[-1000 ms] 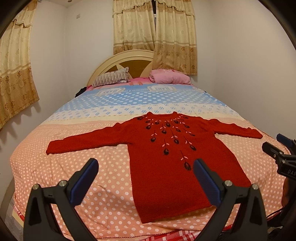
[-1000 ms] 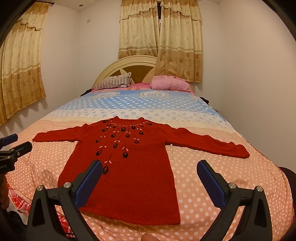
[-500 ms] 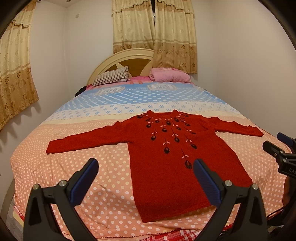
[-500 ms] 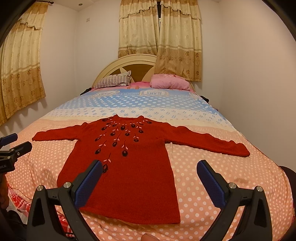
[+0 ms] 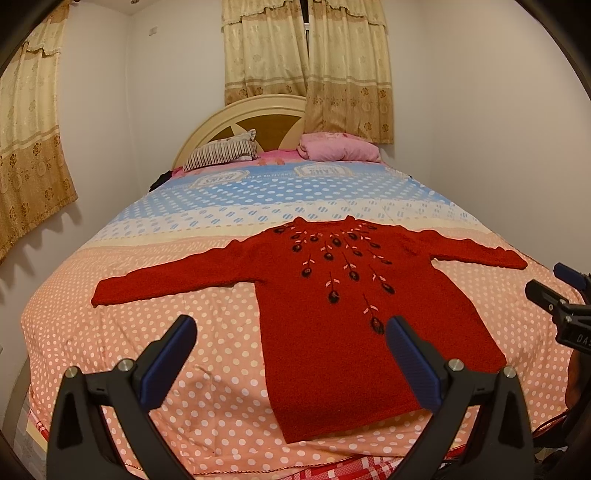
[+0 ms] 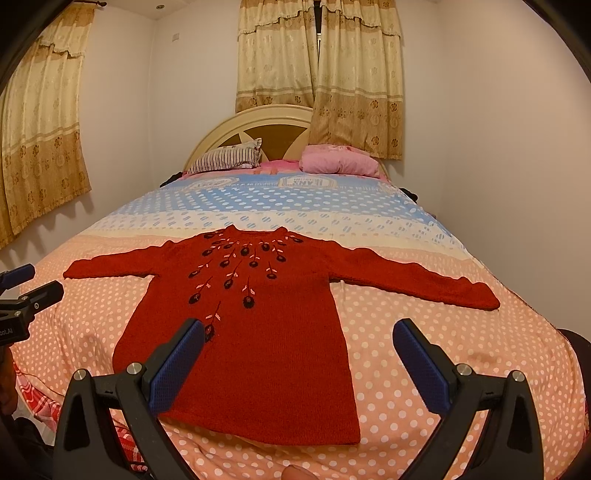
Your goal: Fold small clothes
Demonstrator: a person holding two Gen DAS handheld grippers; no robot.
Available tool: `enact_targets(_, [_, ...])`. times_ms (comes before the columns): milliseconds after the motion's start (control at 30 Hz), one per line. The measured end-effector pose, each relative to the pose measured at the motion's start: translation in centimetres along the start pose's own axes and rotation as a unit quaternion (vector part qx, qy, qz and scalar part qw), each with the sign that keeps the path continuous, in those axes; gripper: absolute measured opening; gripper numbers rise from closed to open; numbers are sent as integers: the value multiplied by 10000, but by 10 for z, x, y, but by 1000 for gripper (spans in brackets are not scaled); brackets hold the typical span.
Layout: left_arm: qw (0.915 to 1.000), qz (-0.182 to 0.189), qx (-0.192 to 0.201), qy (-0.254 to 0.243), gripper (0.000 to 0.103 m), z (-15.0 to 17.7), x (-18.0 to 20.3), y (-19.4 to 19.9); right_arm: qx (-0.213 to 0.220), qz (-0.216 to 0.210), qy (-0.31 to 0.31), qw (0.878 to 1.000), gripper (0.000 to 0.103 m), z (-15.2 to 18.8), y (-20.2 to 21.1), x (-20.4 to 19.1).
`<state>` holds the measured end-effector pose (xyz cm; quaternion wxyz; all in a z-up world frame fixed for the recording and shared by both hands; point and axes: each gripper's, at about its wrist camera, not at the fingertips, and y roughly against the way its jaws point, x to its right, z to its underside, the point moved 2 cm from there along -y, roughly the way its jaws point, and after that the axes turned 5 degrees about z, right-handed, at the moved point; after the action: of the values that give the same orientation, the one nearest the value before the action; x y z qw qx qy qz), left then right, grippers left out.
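On the bed (image 5: pixel 147 332), a red sweater (image 5: pixel 343 314) lies flat, unfolded.

The room was lit by a warm yellow light from above. A small round lamp (image 6: pixel 159 6) glowed in the ceiling. The curtains (image 5: pixel 33 155) threw soft dark shadows on the wall. Both pictures were sharp in the middle. The lens bent everything, so the bed (image 5: pixel 110 332) bulged like a ball. The corners were black. Nothing glared. The pillows (image 6: pixel 225 158) far away looked a little fuzzy.
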<state>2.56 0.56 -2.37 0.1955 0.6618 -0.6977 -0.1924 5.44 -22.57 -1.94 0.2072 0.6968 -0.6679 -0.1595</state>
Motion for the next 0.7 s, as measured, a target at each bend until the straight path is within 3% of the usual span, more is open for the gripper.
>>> enact_targets(700, [9994, -216, -219, -162, 103, 3, -5, -32, -248, 116, 14, 9996, 102, 6, -26, 10])
